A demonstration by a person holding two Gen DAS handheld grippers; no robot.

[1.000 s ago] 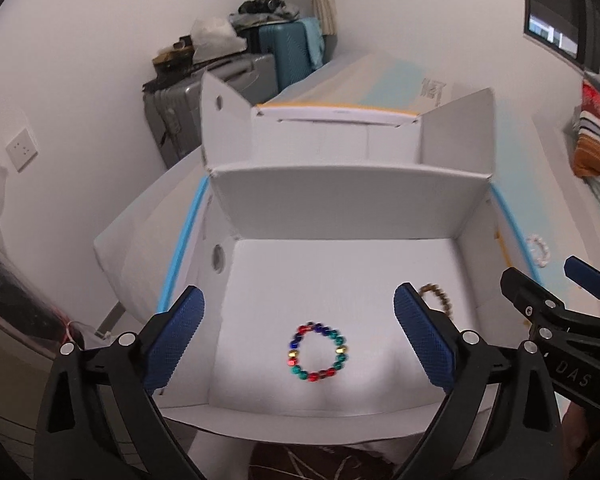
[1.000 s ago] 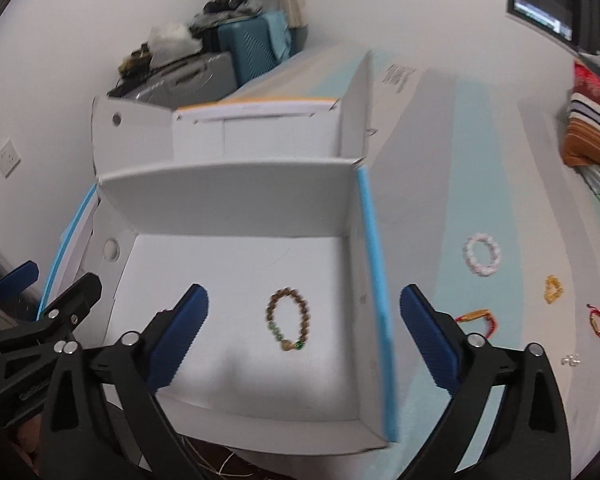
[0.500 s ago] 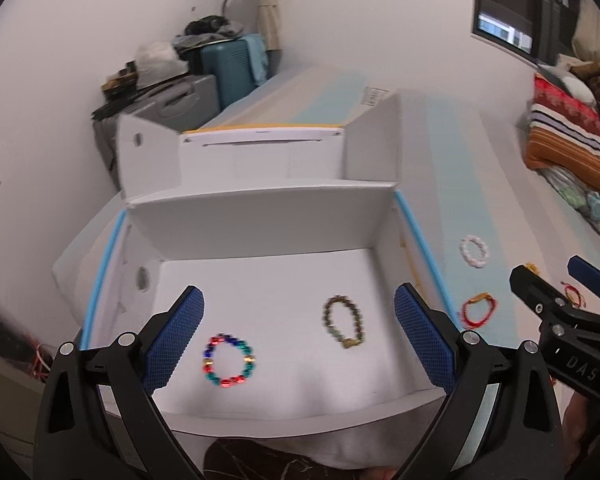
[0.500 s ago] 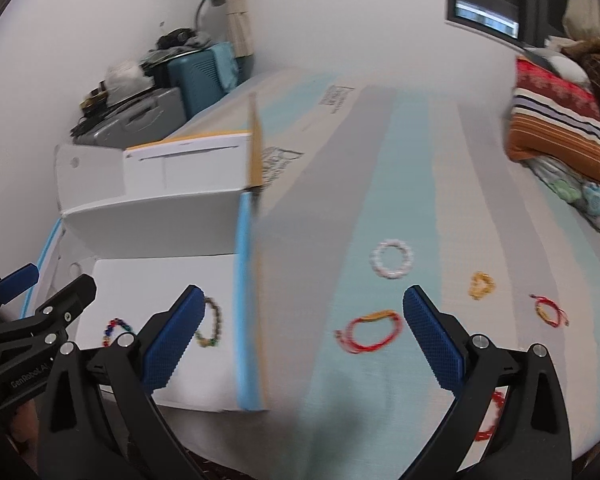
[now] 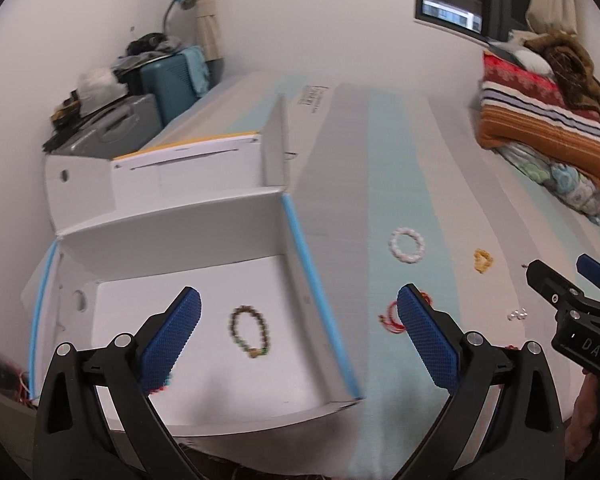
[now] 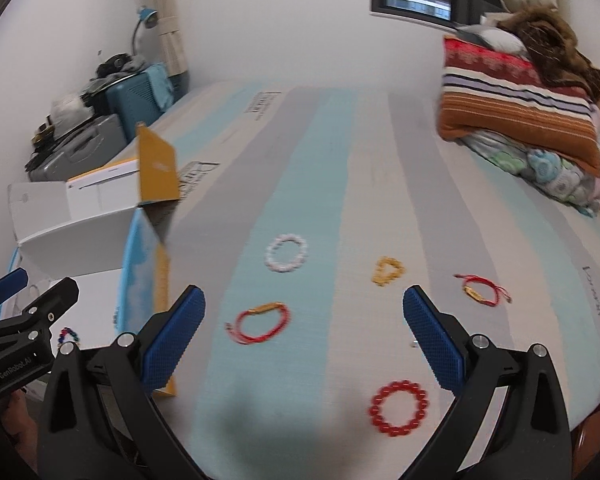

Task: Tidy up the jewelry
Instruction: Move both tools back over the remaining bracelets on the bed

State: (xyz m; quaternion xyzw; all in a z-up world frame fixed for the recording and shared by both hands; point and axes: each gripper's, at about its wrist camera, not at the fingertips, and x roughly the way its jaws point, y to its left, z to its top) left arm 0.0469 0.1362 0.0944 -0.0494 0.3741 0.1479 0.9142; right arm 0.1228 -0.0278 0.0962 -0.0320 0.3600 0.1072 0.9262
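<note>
An open white cardboard box (image 5: 172, 240) stands on the left of a striped bed. A brown bead bracelet (image 5: 250, 331) lies inside it; a multicoloured one (image 6: 69, 335) peeks out behind my left finger. On the bed lie a white bead bracelet (image 6: 286, 253), a red cord bracelet (image 6: 260, 322), a yellow piece (image 6: 387, 271), a second red cord bracelet (image 6: 480, 289) and a red bead bracelet (image 6: 398, 407). My left gripper (image 5: 298, 338) is open and empty over the box's right wall. My right gripper (image 6: 304, 338) is open and empty above the bed.
Folded blankets and pillows (image 6: 516, 92) are stacked at the bed's far right. Suitcases with clutter (image 5: 112, 120) stand against the wall behind the box. Small pearl pieces (image 5: 517, 313) lie near the right gripper in the left wrist view. The box's flaps stand upright.
Both grippers have swung right, away from the box interior toward the bed with the loose bracelets. Both stay open and empty. The two bracelets in the box have not moved.
</note>
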